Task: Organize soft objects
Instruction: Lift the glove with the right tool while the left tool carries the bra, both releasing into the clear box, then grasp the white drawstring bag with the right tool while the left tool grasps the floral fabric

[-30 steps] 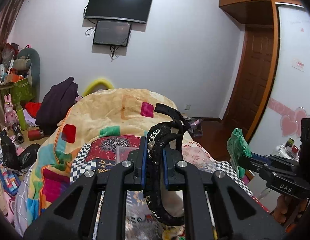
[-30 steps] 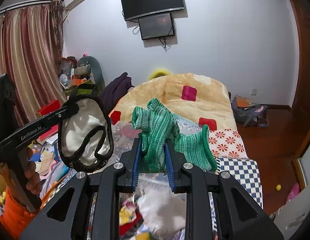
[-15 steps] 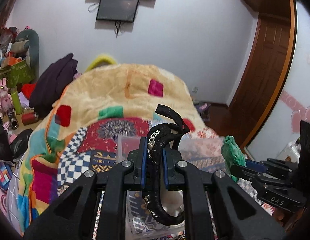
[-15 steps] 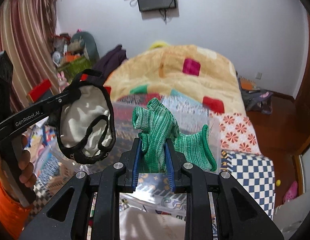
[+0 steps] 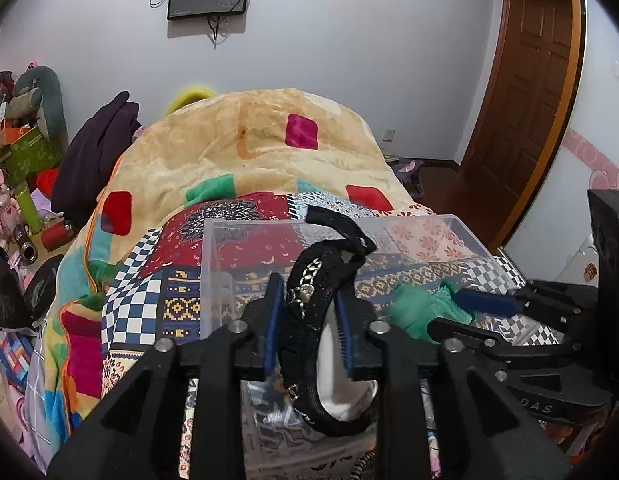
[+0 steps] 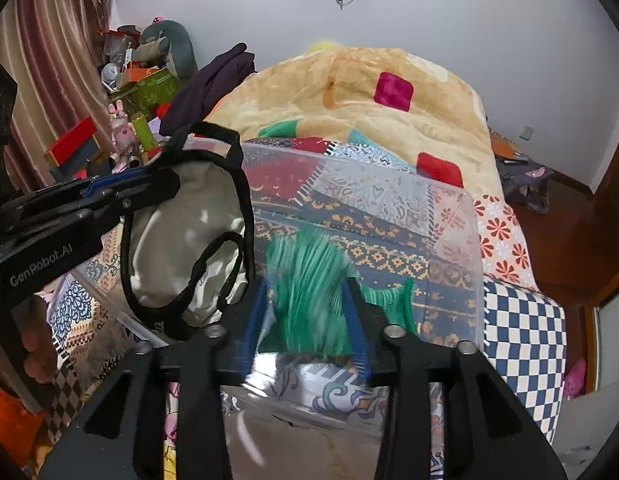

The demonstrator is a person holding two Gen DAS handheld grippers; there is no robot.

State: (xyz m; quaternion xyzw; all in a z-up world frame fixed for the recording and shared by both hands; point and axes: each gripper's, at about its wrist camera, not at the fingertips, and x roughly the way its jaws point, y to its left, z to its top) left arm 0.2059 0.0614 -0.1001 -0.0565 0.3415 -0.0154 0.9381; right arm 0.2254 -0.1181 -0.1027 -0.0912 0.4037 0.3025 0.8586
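Note:
My left gripper [image 5: 309, 312] is shut on a black sleep mask [image 5: 321, 280] with a white lining and holds it over a clear plastic box [image 5: 213, 272] on the bed. The mask also shows in the right wrist view [image 6: 181, 236], hanging from the left gripper [image 6: 149, 188]. My right gripper [image 6: 305, 312] has its jaws spread, with a green knitted cloth [image 6: 309, 280] blurred between them, over the clear box [image 6: 449, 248]. In the left wrist view the green cloth [image 5: 417, 312] sits at the right gripper's [image 5: 469, 312] tips inside the box.
The box stands on a patchwork quilt [image 5: 149, 300] on a bed with a yellow blanket [image 5: 269, 152]. Clutter, toys and a dark garment [image 5: 93, 160] lie left of the bed. A wooden door [image 5: 525, 100] is at the right.
Both grippers have moved down and forward over the clear box. The right jaws have spread apart and the green cloth between them is now blurred and lower.

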